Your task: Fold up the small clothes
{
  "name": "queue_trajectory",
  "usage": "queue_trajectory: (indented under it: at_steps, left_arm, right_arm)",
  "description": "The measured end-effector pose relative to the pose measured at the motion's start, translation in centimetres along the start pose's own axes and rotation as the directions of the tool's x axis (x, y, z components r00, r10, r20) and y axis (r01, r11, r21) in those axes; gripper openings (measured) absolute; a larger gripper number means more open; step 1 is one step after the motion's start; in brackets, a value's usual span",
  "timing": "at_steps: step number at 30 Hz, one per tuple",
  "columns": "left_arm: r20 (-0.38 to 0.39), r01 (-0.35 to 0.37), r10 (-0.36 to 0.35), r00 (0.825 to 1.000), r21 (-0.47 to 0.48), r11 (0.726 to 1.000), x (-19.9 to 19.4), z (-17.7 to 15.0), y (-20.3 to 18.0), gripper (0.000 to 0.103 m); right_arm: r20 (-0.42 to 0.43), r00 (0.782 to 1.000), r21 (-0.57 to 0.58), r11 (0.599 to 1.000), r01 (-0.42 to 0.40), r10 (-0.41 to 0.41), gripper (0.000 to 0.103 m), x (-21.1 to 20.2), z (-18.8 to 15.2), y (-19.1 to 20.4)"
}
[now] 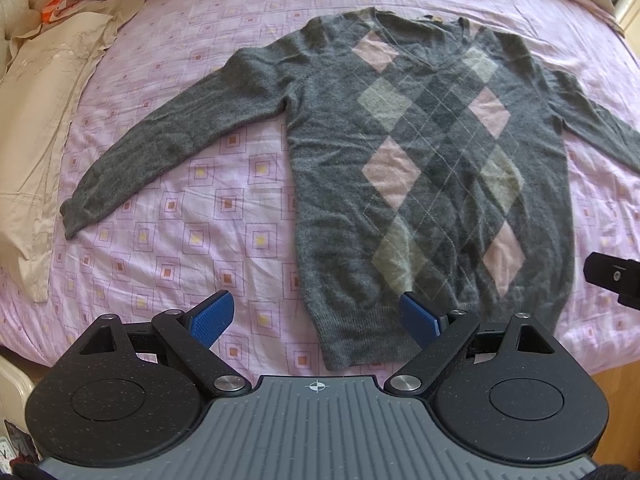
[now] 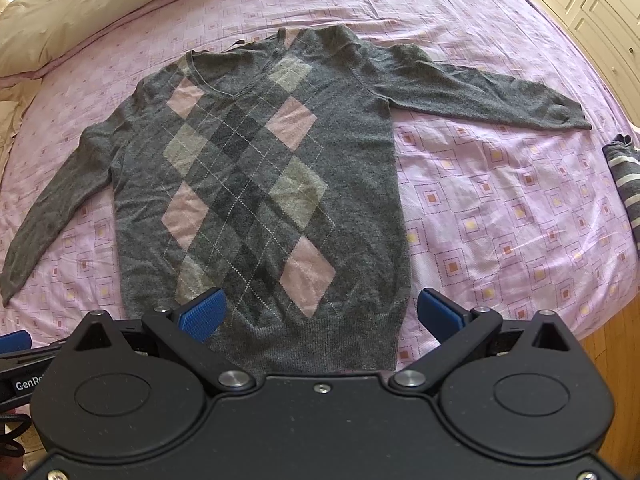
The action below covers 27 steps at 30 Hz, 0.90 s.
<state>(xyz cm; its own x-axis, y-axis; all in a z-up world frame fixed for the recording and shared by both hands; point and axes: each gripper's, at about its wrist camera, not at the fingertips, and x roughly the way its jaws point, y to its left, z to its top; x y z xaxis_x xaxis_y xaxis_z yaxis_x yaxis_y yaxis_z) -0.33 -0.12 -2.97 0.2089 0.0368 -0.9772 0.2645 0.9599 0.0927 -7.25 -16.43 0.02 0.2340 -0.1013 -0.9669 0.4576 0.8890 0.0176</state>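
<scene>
A grey argyle sweater [image 1: 420, 152] [image 2: 256, 184] with pink and pale green diamonds lies flat and face up on the pink patterned bedsheet [image 1: 208, 216], both sleeves spread outward. My left gripper [image 1: 316, 318] hovers open over the hem's left corner, nothing between its blue pads [image 1: 212, 316]. My right gripper [image 2: 320, 316] is open above the hem's right part, its blue fingertips [image 2: 202, 316] straddling the ribbed edge without holding it. The right gripper's body pokes into the left wrist view at the right edge.
A beige pillow and crumpled beige cloth [image 1: 36, 120] lie along the bed's left side. A folded striped grey garment [image 2: 626, 184] rests at the bed's right edge. White cabinets [image 2: 600, 12] stand beyond the bed, and wooden floor [image 2: 608, 360] shows at the lower right.
</scene>
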Motion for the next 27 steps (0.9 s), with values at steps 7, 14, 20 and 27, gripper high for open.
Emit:
queue_trajectory:
  at_steps: [7,14,20,27]
  left_arm:
    - [-0.026,-0.013,0.013,1.0,0.014,1.0,0.6,0.1,-0.9,0.09]
    - [-0.027,-0.018,0.018,0.999,0.0,1.0,0.7,0.9,-3.1,0.089]
    - [0.142,0.036,-0.025,0.99,-0.075,0.997,-1.0,2.1,-5.8,0.085]
    - [0.258,0.057,-0.038,0.965,-0.068,0.996,-1.8,4.3,-10.2,0.085]
  right_arm:
    - [-0.023,1.0,0.014,1.0,-0.01,0.01,0.101,1.0,0.6,-1.0]
    - [-0.037,0.999,0.01,0.999,-0.038,0.039,0.101,2.2,2.0,-3.3]
    - [0.057,0.994,0.035,0.995,-0.09,0.088,0.102,2.9,4.3,-8.0]
    - [0.095,0.994,0.098,0.993,-0.064,0.055,0.088,6.0,8.6,-17.1]
